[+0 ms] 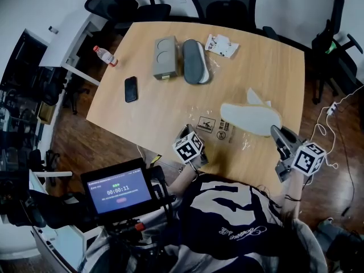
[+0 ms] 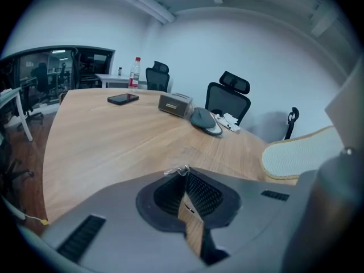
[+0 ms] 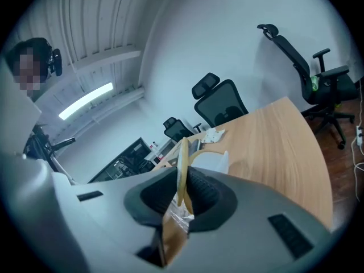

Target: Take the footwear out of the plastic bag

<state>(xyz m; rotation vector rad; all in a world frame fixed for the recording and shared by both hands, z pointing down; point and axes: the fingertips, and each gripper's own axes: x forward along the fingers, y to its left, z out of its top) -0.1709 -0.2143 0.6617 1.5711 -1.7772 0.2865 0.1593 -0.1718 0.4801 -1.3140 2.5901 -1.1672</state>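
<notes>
A white slipper hangs tilted over the near right of the wooden table, and my right gripper is shut on its heel end. In the right gripper view the slipper's thin edge stands between the pads, with crinkled plastic below it. A clear plastic bag lies flat on the table by the slipper. My left gripper is shut at the bag's near edge; a wisp of clear film shows at its tips. The slipper's cream sole shows at the right. A second slipper lies at the far side.
A grey box, a black phone, a water bottle and a white packet are spread over the far half of the table. Office chairs ring it. A tablet showing a timer sits near me.
</notes>
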